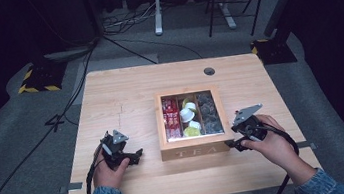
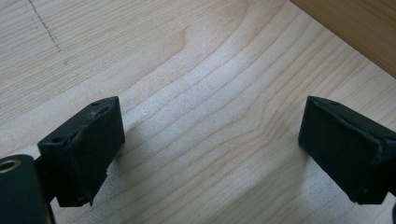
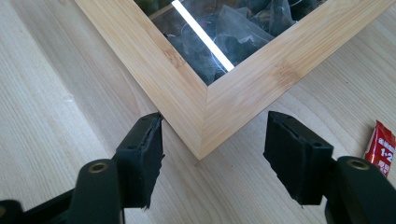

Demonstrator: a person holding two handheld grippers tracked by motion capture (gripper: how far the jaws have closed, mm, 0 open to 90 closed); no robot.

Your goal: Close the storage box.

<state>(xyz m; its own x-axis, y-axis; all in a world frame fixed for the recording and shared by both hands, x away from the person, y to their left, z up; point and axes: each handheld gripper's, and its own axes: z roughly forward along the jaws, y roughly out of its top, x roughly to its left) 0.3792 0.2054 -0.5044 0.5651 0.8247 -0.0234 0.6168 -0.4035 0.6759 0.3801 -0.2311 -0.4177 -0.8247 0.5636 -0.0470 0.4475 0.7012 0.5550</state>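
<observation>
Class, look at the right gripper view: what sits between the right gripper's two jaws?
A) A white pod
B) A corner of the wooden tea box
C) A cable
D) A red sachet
B: the right gripper has its jaws apart, one on either side of a corner of the wooden tea box, with the lid's window just beyond it.

A pale wooden table point(image 1: 124, 90) stands on grey carpet point(image 1: 8, 128). At its twelve o'clock edge, a little toward one, is a round cable hole point(image 1: 209, 71). A black cable point(image 1: 39, 139) trails off across the carpet at nine o'clock. Yellow-and-black striped stand feet sit at ten point(image 1: 36, 79) and two o'clock point(image 1: 274, 48). Beyond twelve o'clock stand a white desk leg point(image 1: 157, 8) and a dark chair point(image 1: 233, 3).
</observation>
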